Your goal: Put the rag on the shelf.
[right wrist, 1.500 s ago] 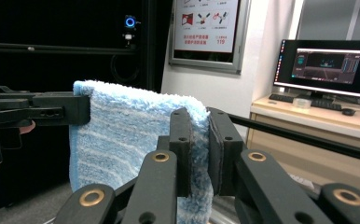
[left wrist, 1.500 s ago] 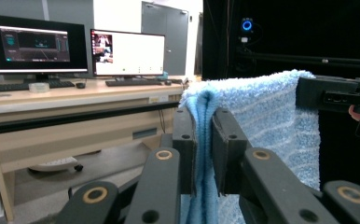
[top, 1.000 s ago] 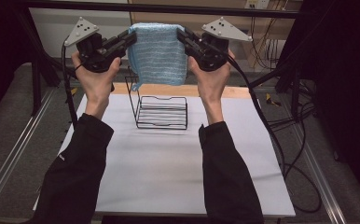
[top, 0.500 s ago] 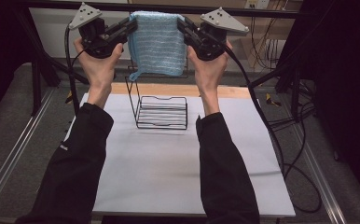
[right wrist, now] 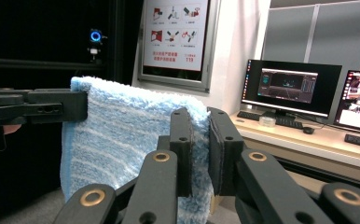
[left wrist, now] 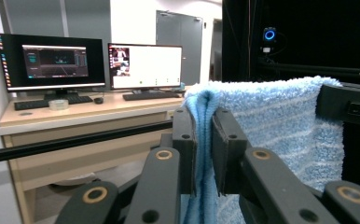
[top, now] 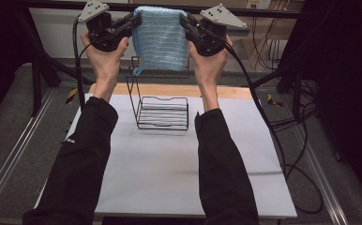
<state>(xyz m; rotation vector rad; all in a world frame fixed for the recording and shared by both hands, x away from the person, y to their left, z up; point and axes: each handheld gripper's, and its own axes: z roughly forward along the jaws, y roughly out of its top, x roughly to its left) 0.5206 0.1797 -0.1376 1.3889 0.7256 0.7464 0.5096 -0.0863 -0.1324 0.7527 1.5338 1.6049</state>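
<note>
- My left tongs [top: 134, 21] pinch one top corner of a light blue, striped terry-cloth towel [top: 160, 40], jaws pressed together on a fold of the cloth; the left gripper view shows the pile squeezed between the pads [left wrist: 205, 140].
- My right tongs [top: 184, 21] pinch the opposite top corner the same way, the cloth [right wrist: 122, 135] caught between the two black jaws in the right gripper view.
- The towel hangs in the air between the two tongs, its top edge stretched level from one to the other and the rest draped flat below them, one bottom corner curling a little under my left tongs.
- Below the tongs and nearer my body, a black wire rack [top: 162, 112] with a ribbed base and an upright back frame stands on the white sheet covering the counter [top: 169, 178]; the towel's lower edge hangs in front of the rack's top rail as seen from above, and I cannot tell whether cloth and wire touch.
- Judged from this: the pick-up and spreading are done, with the towel lifted clear of the counter and held open by both corners.
- What looks left: carrying the cloth over the rack's upright frame, lowering it so it drapes across the top rail, then opening both tongs and backing away.
- The care point, as I read it, is keeping both corners level so the towel settles evenly instead of sliding off one side.
</note>
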